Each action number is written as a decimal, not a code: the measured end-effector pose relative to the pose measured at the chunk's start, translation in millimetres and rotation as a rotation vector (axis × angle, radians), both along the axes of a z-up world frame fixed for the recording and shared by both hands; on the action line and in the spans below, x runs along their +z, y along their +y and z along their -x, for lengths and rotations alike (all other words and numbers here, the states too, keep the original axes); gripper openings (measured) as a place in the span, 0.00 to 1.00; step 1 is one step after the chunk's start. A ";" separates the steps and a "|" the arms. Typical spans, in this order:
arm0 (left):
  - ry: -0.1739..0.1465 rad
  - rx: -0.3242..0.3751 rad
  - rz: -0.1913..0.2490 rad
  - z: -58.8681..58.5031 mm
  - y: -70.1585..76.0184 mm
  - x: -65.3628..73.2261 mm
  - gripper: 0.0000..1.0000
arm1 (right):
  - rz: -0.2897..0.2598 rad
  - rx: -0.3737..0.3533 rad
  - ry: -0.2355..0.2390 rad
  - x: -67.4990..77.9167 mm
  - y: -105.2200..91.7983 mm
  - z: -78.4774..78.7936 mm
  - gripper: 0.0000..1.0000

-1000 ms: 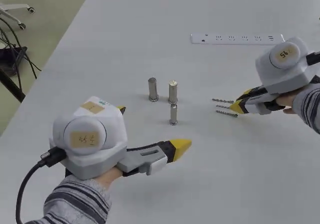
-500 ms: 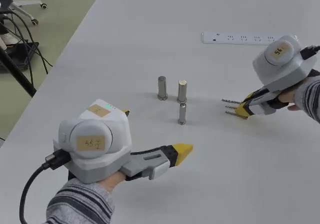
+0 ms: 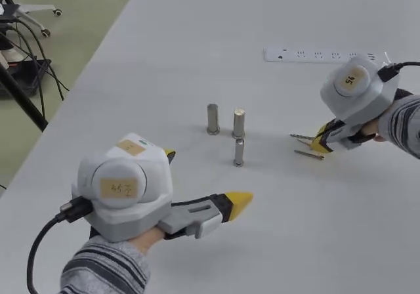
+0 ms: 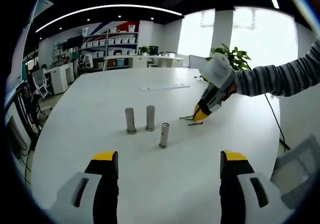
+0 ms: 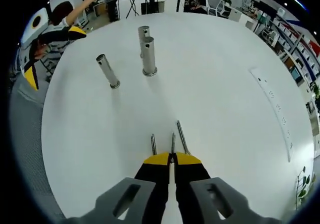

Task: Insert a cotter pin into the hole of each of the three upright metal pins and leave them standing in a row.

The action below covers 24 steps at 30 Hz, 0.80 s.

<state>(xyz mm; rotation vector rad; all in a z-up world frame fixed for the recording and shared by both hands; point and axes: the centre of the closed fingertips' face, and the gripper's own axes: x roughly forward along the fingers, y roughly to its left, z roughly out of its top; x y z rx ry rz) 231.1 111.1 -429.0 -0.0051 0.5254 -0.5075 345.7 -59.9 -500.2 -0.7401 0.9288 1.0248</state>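
The right gripper (image 5: 173, 157) is held with its jaws pressed together on the near end of the middle cotter pin (image 5: 173, 143). The other two cotter pins (image 5: 182, 136) are laid flat just beside it on the white table (image 5: 225, 109). The left gripper (image 4: 169, 160) is held low with its jaws spread wide. The three metal pins (image 3: 238, 123) are stood upright near the table middle, grey and shiny, grouped in a loose triangle. Their holes are hard to make out. Bare table is left all around them, and a power strip (image 3: 321, 55) is laid well beyond.
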 end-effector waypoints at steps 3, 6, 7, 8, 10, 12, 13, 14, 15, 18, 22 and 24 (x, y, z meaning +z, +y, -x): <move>-0.002 -0.011 0.001 0.7 -1.1 1.2 0.78 | -0.017 0.030 -0.029 6.0 4.7 5.1 0.00; -0.004 -0.020 0.003 1.2 -2.1 2.7 0.75 | -0.070 0.066 -0.086 23.3 13.1 9.4 0.00; -0.005 -0.023 0.008 1.2 -3.0 3.5 0.74 | -0.070 0.069 -0.091 25.2 13.1 10.3 0.00; -0.006 -0.026 0.013 0.8 -4.0 4.3 0.72 | -0.064 0.079 -0.108 30.0 13.1 12.6 0.00; -0.011 -0.041 0.014 0.4 -6.9 6.0 0.68 | -0.080 0.094 -0.128 39.7 16.6 18.2 0.00; -0.016 -0.053 0.017 -0.1 -10.4 9.1 0.64 | -0.108 0.114 -0.146 49.0 22.1 24.8 0.00; -0.018 -0.057 0.022 -0.5 -11.9 10.5 0.62 | -0.116 0.131 -0.159 52.8 24.6 27.7 0.00; -0.021 -0.059 0.028 -1.2 -13.3 12.0 0.61 | -0.117 0.146 -0.171 56.0 26.2 31.0 0.00; -0.027 -0.067 0.036 -1.7 -15.7 14.6 0.60 | -0.117 0.159 -0.186 59.8 28.3 35.0 0.00; -0.039 -0.084 0.049 -2.6 -20.6 20.2 0.55 | -0.130 0.204 -0.221 69.2 36.5 46.0 0.00; -0.046 -0.107 0.068 -3.1 -26.9 25.8 0.49 | -0.152 0.252 -0.249 72.0 46.3 50.2 0.00; -0.052 -0.116 0.077 -3.4 -29.6 29.0 0.46 | -0.155 0.275 -0.257 74.8 51.1 58.1 0.00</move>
